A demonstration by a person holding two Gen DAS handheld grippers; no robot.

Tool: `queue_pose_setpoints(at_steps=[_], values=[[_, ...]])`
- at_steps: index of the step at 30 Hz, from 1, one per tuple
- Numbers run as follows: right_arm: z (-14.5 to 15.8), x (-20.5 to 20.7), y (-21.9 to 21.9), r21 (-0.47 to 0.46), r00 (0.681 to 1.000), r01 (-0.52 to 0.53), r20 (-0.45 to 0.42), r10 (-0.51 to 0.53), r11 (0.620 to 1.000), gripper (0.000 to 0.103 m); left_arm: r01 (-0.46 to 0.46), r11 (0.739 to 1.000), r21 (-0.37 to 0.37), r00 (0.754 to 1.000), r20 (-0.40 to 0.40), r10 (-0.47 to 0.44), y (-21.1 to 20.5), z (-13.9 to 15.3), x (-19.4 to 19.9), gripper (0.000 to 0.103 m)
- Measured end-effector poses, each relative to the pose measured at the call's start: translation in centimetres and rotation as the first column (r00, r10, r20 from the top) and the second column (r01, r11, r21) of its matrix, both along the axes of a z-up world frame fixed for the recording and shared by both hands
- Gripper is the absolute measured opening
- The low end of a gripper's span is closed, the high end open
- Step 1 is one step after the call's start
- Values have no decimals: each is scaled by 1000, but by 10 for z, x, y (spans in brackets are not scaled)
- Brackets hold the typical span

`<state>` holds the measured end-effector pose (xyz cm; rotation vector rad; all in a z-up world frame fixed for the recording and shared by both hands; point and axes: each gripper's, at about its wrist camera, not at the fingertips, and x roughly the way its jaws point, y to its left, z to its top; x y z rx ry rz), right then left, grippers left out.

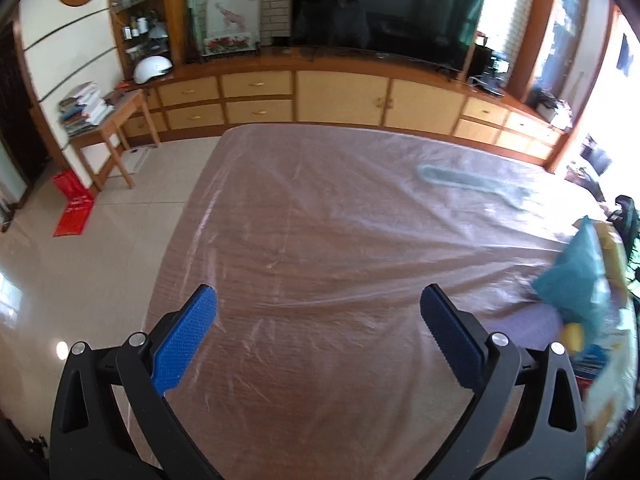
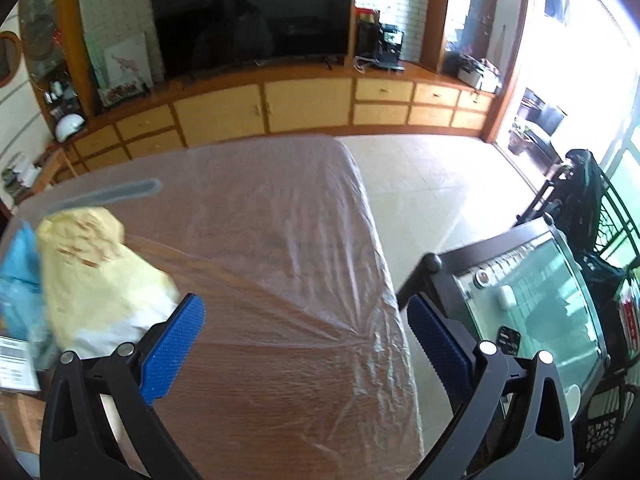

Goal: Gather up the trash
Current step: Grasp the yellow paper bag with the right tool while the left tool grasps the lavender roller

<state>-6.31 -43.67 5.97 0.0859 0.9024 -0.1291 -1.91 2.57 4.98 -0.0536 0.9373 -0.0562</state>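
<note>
While the yellow bag (image 2: 100,276) and blue bag (image 2: 18,280) sit piled at my right gripper's (image 2: 304,336) left, touching its left finger, it's the nearer one. Both its jaws and the left gripper's (image 1: 320,332) gape wide, empty, over the plastic-covered surface (image 2: 280,240).

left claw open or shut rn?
Open. In the left wrist view the left claw has its blue pads spread wide, with only the plastic-covered table between them.
</note>
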Motion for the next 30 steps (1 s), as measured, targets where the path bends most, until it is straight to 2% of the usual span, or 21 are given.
queue_pose_setpoints(at_steps=[4,7,9,14,16,19,22,26,28,30], values=[[28,2,32,3,994,-96,54,95,995,99,116,992,-43,993,-16,-117,-39,15,-17,101],[32,14,63,17,979,-198,46,197,980,99,181,979,-89,981,-54,-186,-70,15,-21,101],[30,22,85,-10,961,-276,22,276,961,99,201,974,-105,976,-64,-208,-85,14,-20,101],[21,37,120,-61,921,-390,-45,388,919,99,196,966,-170,969,-119,-218,-101,6,-14,101],[18,42,128,-68,909,-415,-61,412,907,99,194,971,-140,968,-132,-213,-106,1,-14,101],[11,45,142,-129,891,-454,-96,444,882,99,185,976,-117,967,-153,-202,-113,-5,-17,101],[3,50,151,-211,876,-482,-141,461,851,99,170,977,-131,969,-157,-190,-107,-7,-12,101],[-4,57,162,-246,858,-512,-181,480,823,99,152,978,-140,965,-194,-177,-103,-13,-3,101],[-8,60,167,-256,850,-525,-205,485,812,96,138,979,-151,960,-222,-169,-100,-18,-1,101],[-12,61,170,-264,843,-536,-227,488,802,89,121,978,-172,960,-229,-160,-96,-22,-1,101]])
